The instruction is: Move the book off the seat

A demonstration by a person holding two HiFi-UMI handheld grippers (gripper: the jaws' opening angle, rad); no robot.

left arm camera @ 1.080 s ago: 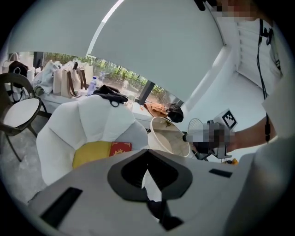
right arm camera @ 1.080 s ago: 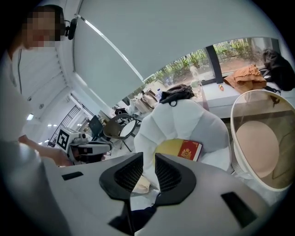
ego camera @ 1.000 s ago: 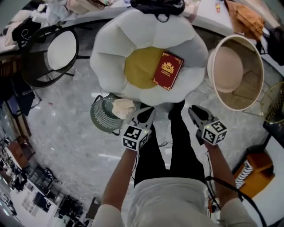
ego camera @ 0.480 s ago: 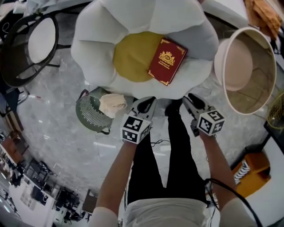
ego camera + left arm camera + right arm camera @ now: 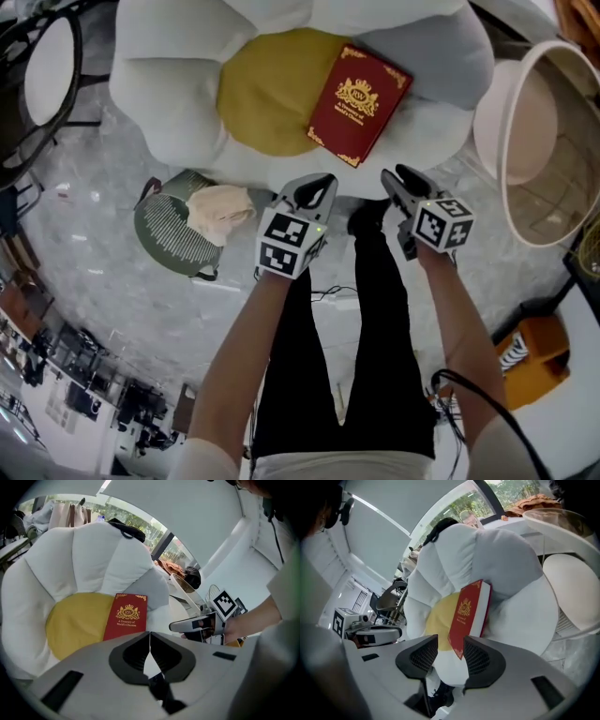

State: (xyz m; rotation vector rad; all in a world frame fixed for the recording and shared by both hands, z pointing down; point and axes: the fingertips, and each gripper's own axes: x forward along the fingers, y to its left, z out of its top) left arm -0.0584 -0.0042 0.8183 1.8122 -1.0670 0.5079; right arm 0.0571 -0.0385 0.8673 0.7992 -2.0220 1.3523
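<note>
- Lying untouched: red book, flat on the flower-shaped seat, overlapping its yellow centre, near corner close to the front edge.
- Holding left gripper jaws pressed together, empty, short of the seat.
- Having just been opening right gripper: jaws apart, nothing between, lining up on that corner.
- Remaining, by judgement: gripping, lifting, setting down.
- Flanking: green basket left, tub chair right; marble floor offering room.

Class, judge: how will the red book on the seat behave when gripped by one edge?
The book looks hardbound, so probably stiff. Its smooth cover may slip. The soft seat would likely give under a push.
</note>
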